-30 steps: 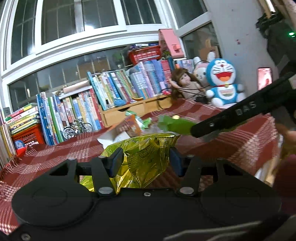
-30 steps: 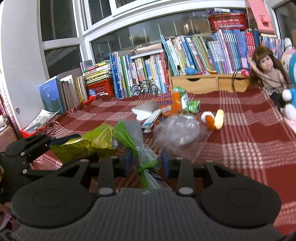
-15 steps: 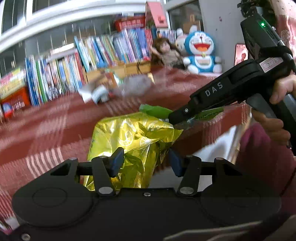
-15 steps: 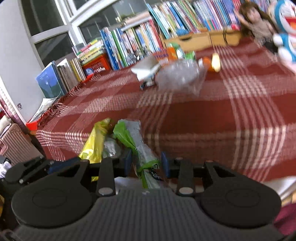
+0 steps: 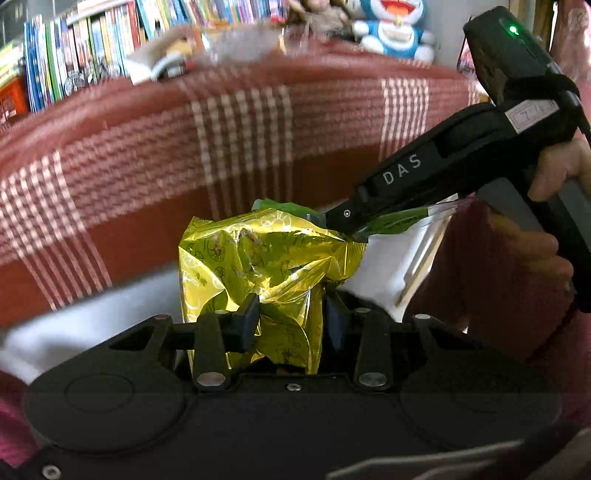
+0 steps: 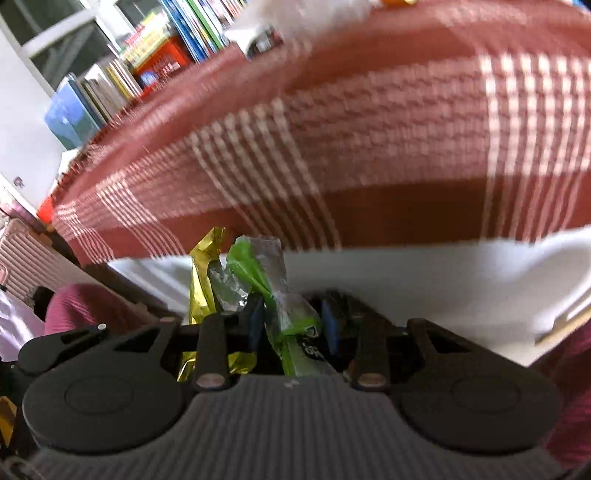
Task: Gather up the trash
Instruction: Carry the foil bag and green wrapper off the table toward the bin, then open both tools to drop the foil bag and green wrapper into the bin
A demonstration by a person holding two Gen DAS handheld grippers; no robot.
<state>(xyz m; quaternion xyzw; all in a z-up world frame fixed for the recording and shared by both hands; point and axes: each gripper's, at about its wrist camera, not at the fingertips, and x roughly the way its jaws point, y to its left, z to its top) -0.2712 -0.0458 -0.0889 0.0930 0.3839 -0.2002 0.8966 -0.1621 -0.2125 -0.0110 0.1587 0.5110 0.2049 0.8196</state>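
Note:
A crumpled gold foil bag (image 5: 266, 254) stands between the pads of my left gripper (image 5: 291, 314), whose jaws are closing and press into it. My right gripper (image 6: 291, 319) is shut on a green and clear plastic wrapper (image 6: 258, 266). In the left wrist view the right gripper (image 5: 351, 225) comes in from the right, its tip just above the foil bag, with the green wrapper (image 5: 399, 221) trailing under it. The right wrist view shows the foil bag (image 6: 203, 273) edge-on, just left of the wrapper. Both pieces hang in front of and below the table's near edge.
The red plaid tablecloth (image 5: 258, 129) fills the upper half, with a white surface (image 5: 92, 314) under its front edge. More litter, books and a blue plush toy (image 5: 395, 33) lie at the far side. A person's hand (image 5: 554, 170) holds the right gripper. A pink suitcase (image 6: 22, 254) stands left.
Both grippers have sunk from above the tabletop to below its front edge and tipped downward, carrying their trash. The left jaws have narrowed on the foil bag.

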